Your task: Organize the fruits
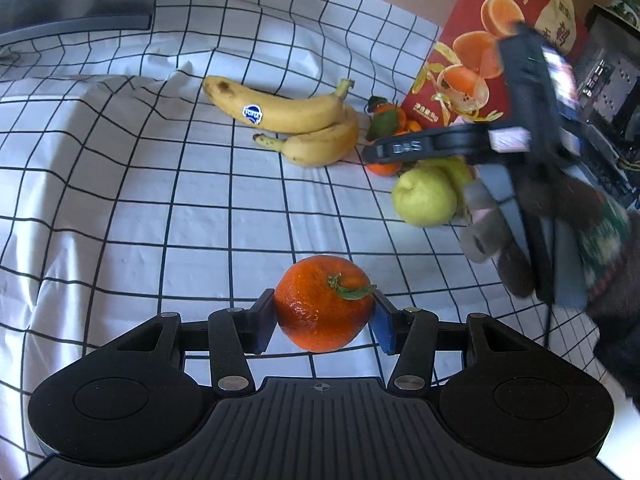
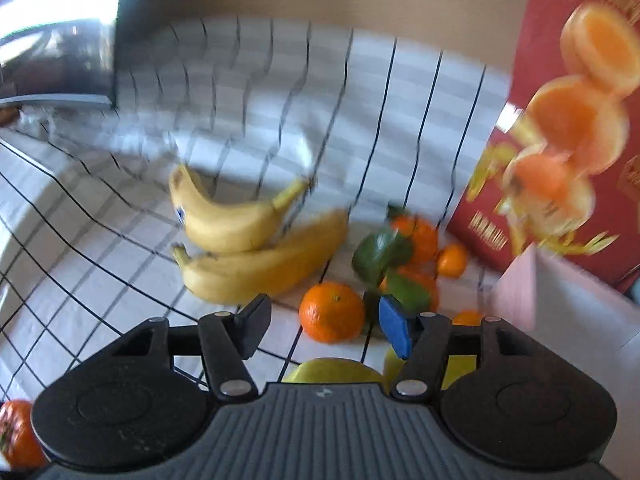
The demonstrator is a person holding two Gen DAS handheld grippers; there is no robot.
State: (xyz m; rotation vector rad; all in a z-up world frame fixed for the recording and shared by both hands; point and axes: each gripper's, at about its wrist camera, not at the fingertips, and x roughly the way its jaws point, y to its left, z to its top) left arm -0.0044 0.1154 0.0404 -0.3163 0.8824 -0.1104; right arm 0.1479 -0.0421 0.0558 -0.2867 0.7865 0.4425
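Observation:
My left gripper (image 1: 323, 312) is shut on a large orange mandarin with a green stem (image 1: 323, 302), held just over the checked cloth. Two bananas (image 1: 296, 120) lie side by side further back. A pile of small mandarins with leaves (image 1: 390, 120) sits right of them, with green-yellow pears (image 1: 424, 196) in front. My right gripper (image 2: 324, 324) is open and empty, hovering above the pile; a loose mandarin (image 2: 332, 312) lies on the cloth below its fingers. The bananas (image 2: 248, 248), leafy mandarins (image 2: 408, 252) and a pear (image 2: 336, 370) show in the right wrist view. The right gripper's body (image 1: 532, 128) shows in the left wrist view.
A red fruit box (image 1: 492, 48) stands upright at the back right, also in the right wrist view (image 2: 568, 128). A pale pink box (image 2: 560, 304) lies at the right. A dark grey object (image 1: 76, 0) sits at the back left. The white checked cloth (image 1: 120, 200) covers the table.

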